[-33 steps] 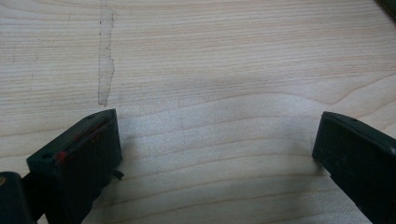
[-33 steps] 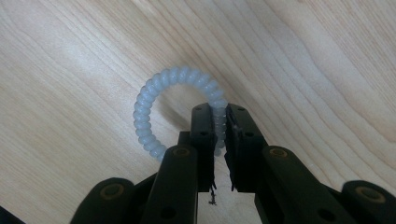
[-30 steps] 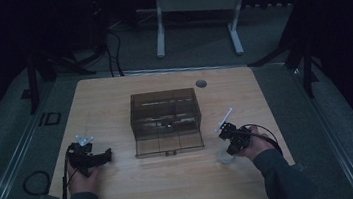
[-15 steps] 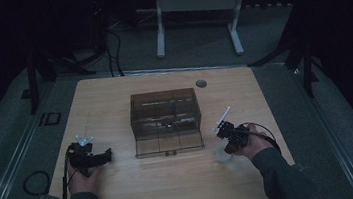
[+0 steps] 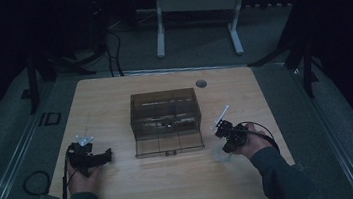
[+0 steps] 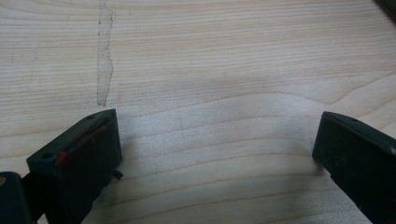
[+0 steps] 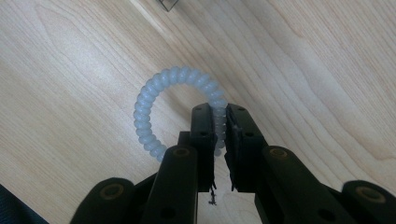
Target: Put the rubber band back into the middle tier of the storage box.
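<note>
- High view: we see the right gripper at the right of the wooden counter, just right of the near corner of the smoky clear compartment box. A pale ring, the spiral hair tie, sits faintly at its near side; we judge it is held low so it can be carried toward the box.
- The left gripper rests at the left, well apart from the box, probably parked out of the way.
- The box's contents are dim; something pale lies in a middle compartment, but we cannot tell what. The room beyond is too dark to read.
- Left gripper view: the fingers stand wide with bare counter wood between them, holding nothing. A dark corner at the far right edge is cut off.
- Right gripper view: the fingers are pinched narrow on one side of the pale blue spiral hair tie, the loop standing free over the counter. The pinched coils are hidden, as is whether the loop touches the wood.
</note>
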Demonstrator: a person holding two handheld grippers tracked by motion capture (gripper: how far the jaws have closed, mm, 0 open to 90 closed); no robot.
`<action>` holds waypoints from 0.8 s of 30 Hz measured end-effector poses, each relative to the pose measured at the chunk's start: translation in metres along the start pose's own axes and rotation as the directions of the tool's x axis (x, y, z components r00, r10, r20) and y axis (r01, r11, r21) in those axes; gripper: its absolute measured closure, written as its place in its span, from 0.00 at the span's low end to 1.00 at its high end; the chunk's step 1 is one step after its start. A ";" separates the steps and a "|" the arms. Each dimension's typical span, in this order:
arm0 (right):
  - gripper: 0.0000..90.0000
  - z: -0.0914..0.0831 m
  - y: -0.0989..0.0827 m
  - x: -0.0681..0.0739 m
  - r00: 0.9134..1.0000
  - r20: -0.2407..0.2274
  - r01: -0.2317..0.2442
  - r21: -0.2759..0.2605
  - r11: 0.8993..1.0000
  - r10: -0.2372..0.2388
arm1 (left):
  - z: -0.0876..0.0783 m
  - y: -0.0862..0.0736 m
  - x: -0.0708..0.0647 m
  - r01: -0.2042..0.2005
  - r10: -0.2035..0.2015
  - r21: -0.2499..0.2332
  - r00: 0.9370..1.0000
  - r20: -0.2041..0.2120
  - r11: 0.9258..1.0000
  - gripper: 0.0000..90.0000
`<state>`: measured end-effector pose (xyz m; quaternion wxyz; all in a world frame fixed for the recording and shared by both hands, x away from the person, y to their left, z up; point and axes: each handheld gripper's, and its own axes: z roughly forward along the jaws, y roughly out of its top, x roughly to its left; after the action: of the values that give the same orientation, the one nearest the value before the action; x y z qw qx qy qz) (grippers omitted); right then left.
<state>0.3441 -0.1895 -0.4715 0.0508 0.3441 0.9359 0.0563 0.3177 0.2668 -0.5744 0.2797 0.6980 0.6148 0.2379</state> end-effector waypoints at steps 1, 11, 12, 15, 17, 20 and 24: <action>0.91 0.000 0.000 0.000 1.000 0.000 0.004 -0.001 1.000 -0.004 | 0.000 0.000 0.000 0.000 0.000 0.000 1.000 0.000 1.000 0.01; 0.91 -0.004 0.005 0.004 1.000 -0.003 0.021 -0.007 1.000 -0.021 | 0.000 0.000 0.000 0.000 0.000 0.000 1.000 0.000 1.000 0.01; 0.91 -0.005 0.006 0.004 1.000 -0.003 0.022 -0.010 1.000 -0.022 | 0.000 0.000 0.000 0.000 0.000 0.000 1.000 -0.001 1.000 0.01; 0.91 -0.006 0.008 0.005 1.000 -0.004 0.028 -0.012 1.000 -0.029 | 0.000 0.000 0.000 0.000 0.000 0.000 1.000 -0.001 1.000 0.01; 0.91 -0.006 0.009 0.006 1.000 -0.005 0.026 -0.013 1.000 -0.026 | 0.000 0.000 0.000 0.000 0.000 0.000 1.000 0.000 1.000 0.01; 0.91 -0.008 0.012 0.007 0.999 -0.006 0.036 -0.018 0.999 -0.036 | 0.000 0.000 0.000 0.002 -0.002 -0.002 1.000 0.000 1.000 0.01; 0.91 -0.009 0.015 0.007 0.999 -0.007 0.037 -0.022 0.999 -0.037 | 0.000 0.000 0.000 -0.001 0.001 0.000 1.000 0.001 1.000 0.01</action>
<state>0.3465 -0.1744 -0.4605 0.0523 0.3258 0.9416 0.0668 0.3177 0.2667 -0.5744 0.2798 0.6984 0.6143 0.2378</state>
